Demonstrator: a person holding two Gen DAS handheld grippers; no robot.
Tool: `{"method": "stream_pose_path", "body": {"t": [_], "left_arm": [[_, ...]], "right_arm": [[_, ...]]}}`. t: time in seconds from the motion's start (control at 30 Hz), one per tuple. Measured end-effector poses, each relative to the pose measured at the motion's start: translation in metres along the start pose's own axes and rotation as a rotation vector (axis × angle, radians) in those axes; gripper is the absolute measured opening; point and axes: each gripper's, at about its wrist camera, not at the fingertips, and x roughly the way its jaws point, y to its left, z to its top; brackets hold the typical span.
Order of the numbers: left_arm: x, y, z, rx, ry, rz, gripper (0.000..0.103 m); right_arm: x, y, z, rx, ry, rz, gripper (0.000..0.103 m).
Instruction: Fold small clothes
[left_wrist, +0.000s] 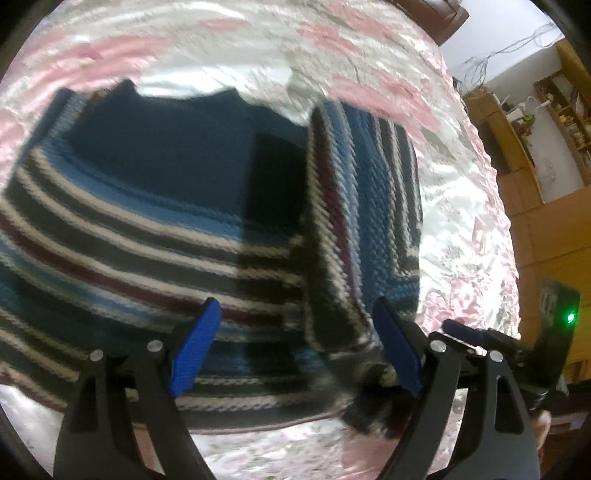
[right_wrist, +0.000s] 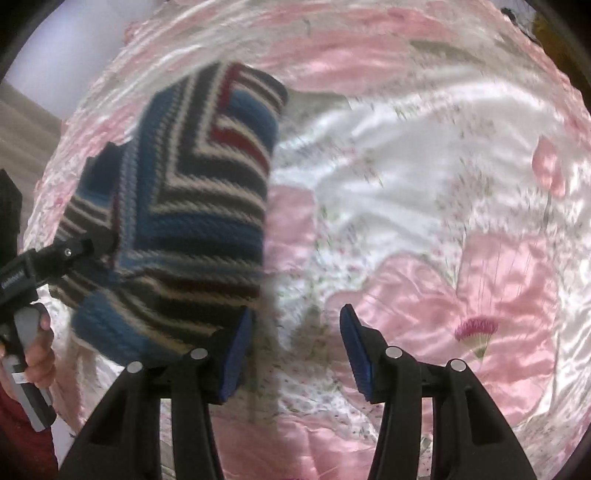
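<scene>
A striped knit sweater (left_wrist: 155, 206) is spread on a satin bedspread (left_wrist: 454, 206), its right part already turned over onto the body as a flap (left_wrist: 365, 192). In the right wrist view the same sweater (right_wrist: 192, 206) is seen at the left, with the pink-flowered bedspread (right_wrist: 424, 177) bare on the other side.

The left gripper (left_wrist: 295, 343) is held with its jaws wide apart over the lower part of the sweater; nothing is clamped between them. The right gripper (right_wrist: 295, 350) is likewise spread open, above bare bedspread just beside the sweater's edge, and nothing is held. A hand (right_wrist: 35, 350) on the left gripper's handle is visible at the left edge of the right wrist view.

The knit is judged thick, soft and limp, fairly light, and not fragile; it is likely to sag and drape rather than keep a shape when lifted. The satin beneath looks slippery, so sliding of the whole garment may be expected if it is dragged. A hold is best taken at the hem or at a folded edge, where 2 layers can be pinched together
</scene>
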Motion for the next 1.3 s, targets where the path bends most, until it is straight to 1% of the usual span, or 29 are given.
{"method": "stream_pose_path", "body": {"t": [0.07,0.2,0.3,0.37,0.4,0.5,0.53,0.6,0.63,0.67,0.77,0.87,1.07,1.2,1.3], "left_arm": [[0.011,-0.003,-0.001,-0.006,0.023,0.000,0.084],[0.023,-0.012,-0.004,-0.006,0.035,0.005,0.085],[0.028,-0.026,-0.006,0.012,0.054,-0.019,0.083],[0.031,-0.033,-0.007,0.029,0.070,-0.037,0.073],[0.033,-0.037,-0.008,0.040,0.071,-0.027,0.071],[0.038,-0.045,-0.009,0.065,0.071,-0.026,0.058],[0.039,-0.045,-0.009,0.062,0.070,-0.034,0.050],[0.039,-0.043,-0.008,0.049,0.065,-0.046,0.042],[0.038,-0.042,-0.008,0.044,0.054,-0.049,0.035],[0.036,-0.041,-0.008,0.044,0.046,-0.051,0.032],[0.028,-0.040,-0.009,0.046,0.011,-0.058,0.027],[0.013,-0.040,-0.009,0.057,-0.034,-0.066,0.026],[-0.019,-0.028,-0.002,0.078,-0.069,-0.057,0.025],[-0.039,-0.021,0.003,0.087,-0.094,-0.046,0.025],[-0.055,-0.014,0.005,0.111,-0.107,-0.029,0.025]], "right_arm": [[0.006,-0.008,-0.003,0.013,0.002,-0.011,0.050],[0.013,-0.017,-0.007,0.030,0.011,0.010,0.050],[0.020,-0.024,-0.010,0.044,0.020,0.021,0.050],[0.024,-0.027,-0.010,0.054,0.027,0.030,0.050],[0.026,-0.029,-0.011,0.055,0.029,0.028,0.050],[0.029,-0.029,-0.013,0.060,0.030,0.030,0.051],[0.029,-0.029,-0.014,0.060,0.027,0.032,0.052],[0.028,-0.030,-0.016,0.061,0.026,0.034,0.052],[0.028,-0.031,-0.017,0.062,0.026,0.036,0.053],[0.029,-0.028,-0.018,0.064,0.026,0.037,0.053],[0.025,-0.033,-0.023,0.073,0.025,0.043,0.053],[0.019,-0.040,-0.029,0.071,0.017,0.038,0.055],[0.009,-0.044,-0.035,0.061,0.005,0.042,0.056],[0.011,-0.043,-0.040,0.057,0.011,0.053,0.056],[0.013,-0.038,-0.043,0.043,0.013,0.063,0.056]]}}
